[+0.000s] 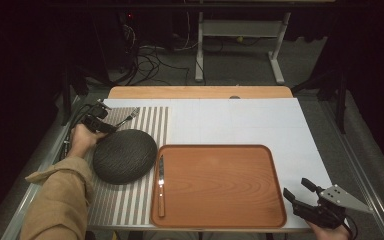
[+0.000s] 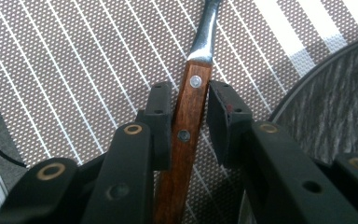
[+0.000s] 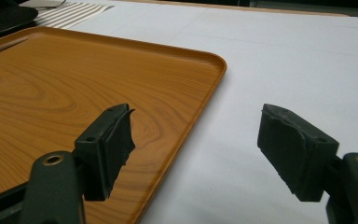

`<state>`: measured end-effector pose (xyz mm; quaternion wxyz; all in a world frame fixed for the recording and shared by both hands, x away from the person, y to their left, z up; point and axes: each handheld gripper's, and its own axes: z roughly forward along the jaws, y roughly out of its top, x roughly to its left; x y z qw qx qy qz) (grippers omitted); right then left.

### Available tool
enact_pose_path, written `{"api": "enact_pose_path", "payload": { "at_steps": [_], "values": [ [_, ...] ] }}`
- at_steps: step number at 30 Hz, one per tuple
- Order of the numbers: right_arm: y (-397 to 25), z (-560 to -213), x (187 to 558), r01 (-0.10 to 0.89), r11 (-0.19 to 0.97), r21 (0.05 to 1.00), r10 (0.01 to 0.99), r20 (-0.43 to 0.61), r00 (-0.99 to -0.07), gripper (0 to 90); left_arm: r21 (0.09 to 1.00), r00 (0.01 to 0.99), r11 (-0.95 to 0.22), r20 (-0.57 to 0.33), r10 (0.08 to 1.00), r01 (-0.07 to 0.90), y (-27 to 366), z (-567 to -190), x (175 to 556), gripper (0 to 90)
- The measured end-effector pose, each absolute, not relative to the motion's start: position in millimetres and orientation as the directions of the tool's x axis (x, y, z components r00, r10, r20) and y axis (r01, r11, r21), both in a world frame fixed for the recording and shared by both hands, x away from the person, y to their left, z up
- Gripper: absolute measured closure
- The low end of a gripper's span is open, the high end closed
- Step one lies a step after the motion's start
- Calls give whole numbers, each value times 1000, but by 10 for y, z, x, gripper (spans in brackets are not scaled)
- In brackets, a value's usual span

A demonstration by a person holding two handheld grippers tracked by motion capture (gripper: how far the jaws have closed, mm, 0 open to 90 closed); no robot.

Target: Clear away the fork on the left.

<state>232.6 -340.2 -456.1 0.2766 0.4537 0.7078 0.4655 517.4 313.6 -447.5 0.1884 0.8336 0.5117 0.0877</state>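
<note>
Nearest me, the right gripper (image 1: 300, 191) is idling at the table's corner, jaws spread wide around nothing, beside the smooth wood-grain tray (image 1: 275, 200), where a wooden-handled knife (image 1: 161, 186) is already lying along the left rim. Farther off, the left gripper (image 2: 189, 119) is straddling the riveted wooden handle of the fork (image 2: 189, 135) on the striped woven placemat (image 2: 74, 70), jaws partly open, one pad touching. Grasping is looking unfinished. The ribbed dark bowl (image 1: 125, 156) is sitting alongside.

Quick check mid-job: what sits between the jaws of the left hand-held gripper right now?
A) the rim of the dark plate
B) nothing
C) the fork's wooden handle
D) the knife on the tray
C: in the left gripper view the jaws of the left hand-held gripper flank the riveted wooden handle of the fork, lying on the striped placemat.
</note>
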Motion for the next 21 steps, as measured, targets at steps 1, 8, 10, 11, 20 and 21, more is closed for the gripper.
{"api": "enact_pose_path", "payload": {
  "at_steps": [1,8,10,11,20,21],
  "values": [
    [-3402,-4560,2326,385,155,910,900,31,-435,267,403,458,-401,-51,888,822,3141,-4475,5170,680],
    [-3404,-4561,2327,383,155,911,899,31,-437,267,396,463,-409,-48,885,822,3202,-4468,5129,719],
    [-3405,-4562,2330,384,155,910,898,32,-439,268,397,463,-408,-50,885,822,3216,-4469,5122,719],
    [-3405,-4562,2331,386,155,909,898,33,-438,268,395,462,-408,-48,885,823,3220,-4468,5119,720],
    [-3403,-4562,2327,384,156,910,898,31,-438,268,389,452,-397,-56,890,831,3299,-4466,5050,728],
    [-3404,-4563,2331,384,156,910,898,31,-440,268,384,451,-398,-54,891,833,3302,-4464,5040,728]
  ]
}}
